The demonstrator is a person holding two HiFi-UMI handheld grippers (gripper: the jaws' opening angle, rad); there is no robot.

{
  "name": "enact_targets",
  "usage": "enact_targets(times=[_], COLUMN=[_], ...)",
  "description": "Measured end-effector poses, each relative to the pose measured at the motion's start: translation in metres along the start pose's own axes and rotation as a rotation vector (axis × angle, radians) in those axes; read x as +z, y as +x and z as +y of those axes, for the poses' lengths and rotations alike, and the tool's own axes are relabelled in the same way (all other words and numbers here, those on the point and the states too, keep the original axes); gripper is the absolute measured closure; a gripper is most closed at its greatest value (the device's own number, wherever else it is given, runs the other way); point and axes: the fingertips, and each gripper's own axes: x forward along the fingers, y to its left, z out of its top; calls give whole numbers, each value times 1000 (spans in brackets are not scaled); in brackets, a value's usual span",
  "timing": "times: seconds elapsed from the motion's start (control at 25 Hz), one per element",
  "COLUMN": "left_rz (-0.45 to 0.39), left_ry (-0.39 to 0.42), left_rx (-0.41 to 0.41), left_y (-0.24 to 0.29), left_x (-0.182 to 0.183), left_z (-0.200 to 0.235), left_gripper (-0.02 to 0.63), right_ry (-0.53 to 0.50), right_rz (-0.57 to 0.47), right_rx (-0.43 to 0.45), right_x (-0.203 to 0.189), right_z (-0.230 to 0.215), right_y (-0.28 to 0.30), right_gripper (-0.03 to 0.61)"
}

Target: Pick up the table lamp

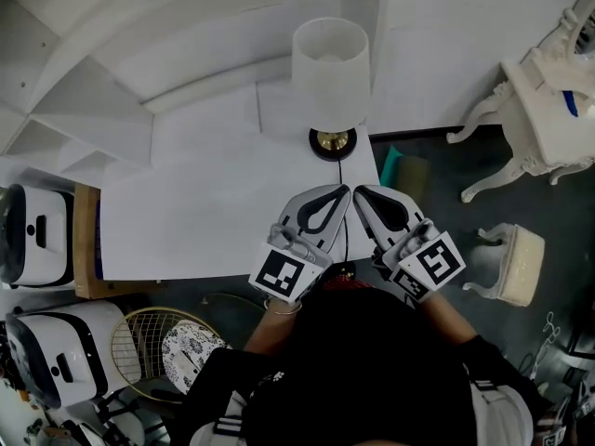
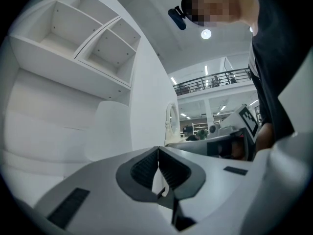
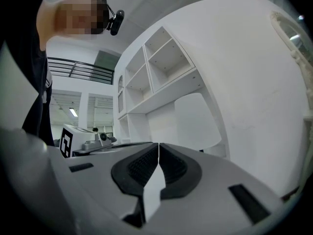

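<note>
The table lamp has a white drum shade [image 1: 330,68] and a round black and brass base [image 1: 333,143]; it stands at the far right corner of the white table [image 1: 186,221]. A thin black cord [image 1: 340,214] runs from the base toward me. My left gripper [image 1: 343,191] and right gripper [image 1: 359,191] lie side by side just short of the base, tips nearly touching, both shut and holding nothing. The shade [image 2: 110,131] rises behind the left gripper [image 2: 158,149] in its own view. It also shows as the shade [image 3: 195,121] beyond the right gripper [image 3: 158,144].
White stepped shelving [image 1: 112,54] backs the table. An ornate white side table [image 1: 544,110] and a cushioned stool [image 1: 516,263] stand on the dark floor at right. White machines [image 1: 37,235] and a racket [image 1: 149,342] lie at left. A teal object [image 1: 391,165] sits beside the table's right edge.
</note>
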Motion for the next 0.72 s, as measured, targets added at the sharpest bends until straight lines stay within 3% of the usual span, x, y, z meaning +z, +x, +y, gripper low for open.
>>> enact_targets(times=[0.72], left_rz=[34], left_ry=[36], left_rx=[43], left_y=[12], left_x=[-1], left_z=[8], left_gripper=[601], right_ry=[29], right_rz=[-10], right_rx=[34], right_x=[3], right_z=[-26], right_y=[9], right_gripper=[561])
